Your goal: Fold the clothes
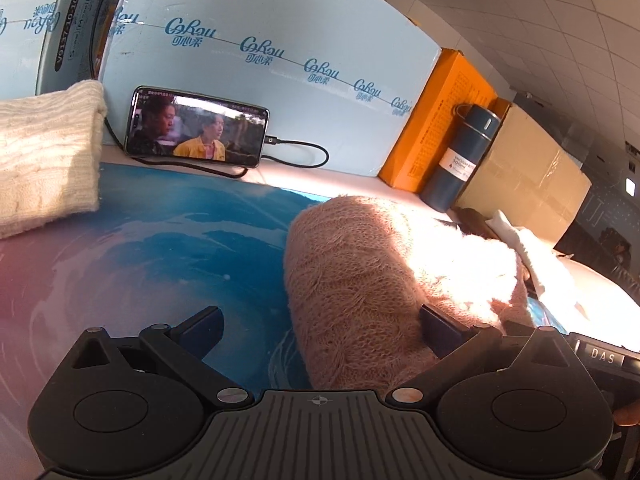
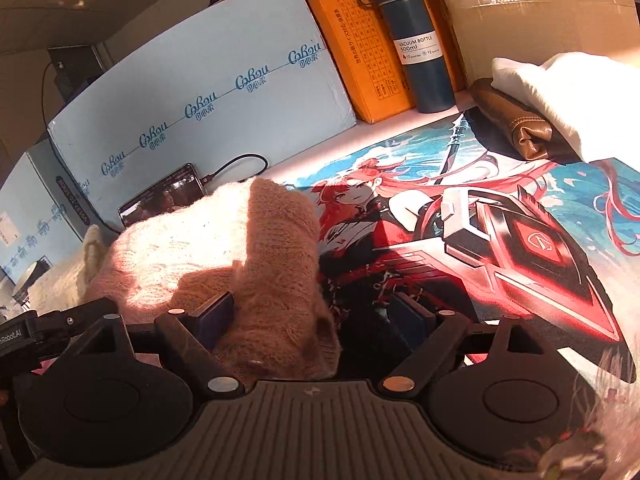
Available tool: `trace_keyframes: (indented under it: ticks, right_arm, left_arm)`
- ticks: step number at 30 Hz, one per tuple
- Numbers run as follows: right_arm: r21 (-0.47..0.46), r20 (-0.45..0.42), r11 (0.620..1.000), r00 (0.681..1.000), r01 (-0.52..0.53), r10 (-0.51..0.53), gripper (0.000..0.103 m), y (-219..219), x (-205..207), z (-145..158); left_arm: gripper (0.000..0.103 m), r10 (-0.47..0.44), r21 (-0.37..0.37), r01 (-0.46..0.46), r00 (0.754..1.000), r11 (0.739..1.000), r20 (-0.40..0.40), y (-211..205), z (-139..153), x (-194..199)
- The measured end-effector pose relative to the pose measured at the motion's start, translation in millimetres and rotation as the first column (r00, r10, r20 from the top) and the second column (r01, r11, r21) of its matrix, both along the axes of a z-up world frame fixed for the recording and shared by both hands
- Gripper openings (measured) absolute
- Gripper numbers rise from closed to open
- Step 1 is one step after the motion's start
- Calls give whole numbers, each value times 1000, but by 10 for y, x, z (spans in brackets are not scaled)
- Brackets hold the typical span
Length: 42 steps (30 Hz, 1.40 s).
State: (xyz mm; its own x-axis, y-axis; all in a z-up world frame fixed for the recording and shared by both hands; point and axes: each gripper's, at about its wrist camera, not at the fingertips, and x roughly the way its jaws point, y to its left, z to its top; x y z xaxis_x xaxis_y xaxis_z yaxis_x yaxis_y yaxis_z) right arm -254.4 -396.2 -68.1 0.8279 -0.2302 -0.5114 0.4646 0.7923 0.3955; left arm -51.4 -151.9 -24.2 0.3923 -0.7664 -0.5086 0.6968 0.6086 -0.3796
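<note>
A pink fuzzy knit sweater (image 1: 368,272) lies bunched on the printed desk mat (image 1: 160,248). It also shows in the right wrist view (image 2: 240,248). My left gripper (image 1: 320,328) is open, its jaws wide apart around the sweater's near left edge. My right gripper (image 2: 312,320) is open, with the sweater's near right edge between its jaws. A folded cream knit garment (image 1: 44,152) lies at the far left. A white garment (image 2: 568,100) lies on a brown leather pouch (image 2: 516,124) at the far right.
A phone (image 1: 196,132) playing video leans on the light blue cartons (image 1: 280,80) at the back, with a cable. An orange box (image 2: 360,40), a dark blue vacuum bottle (image 2: 416,40) and a brown cardboard box (image 1: 520,176) stand at the back right.
</note>
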Motion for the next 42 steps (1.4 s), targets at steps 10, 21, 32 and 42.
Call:
trace_keyframes:
  ticks: [10,21,32,42]
  right_arm:
    - [292,104,954,994,-67,38,87,-72,77,-18]
    - [407,204,903,977,-137,56,43,175,245,-69]
    - [335,371,895,915,-293,160,41,463,339,399]
    - [244,476,795,783,-555,400,41,1153,1319,786]
  left_arm:
    - [103,-86,-108,76,993,991,-87,4,-58,-5]
    - [94,-41,-218,0,982,976,-183,133,-112,93]
    - [67,-9,-326,-48,985,944,-173,583,90,145]
    - [67,242,-438,-231,970,869,-32,1581,498,488]
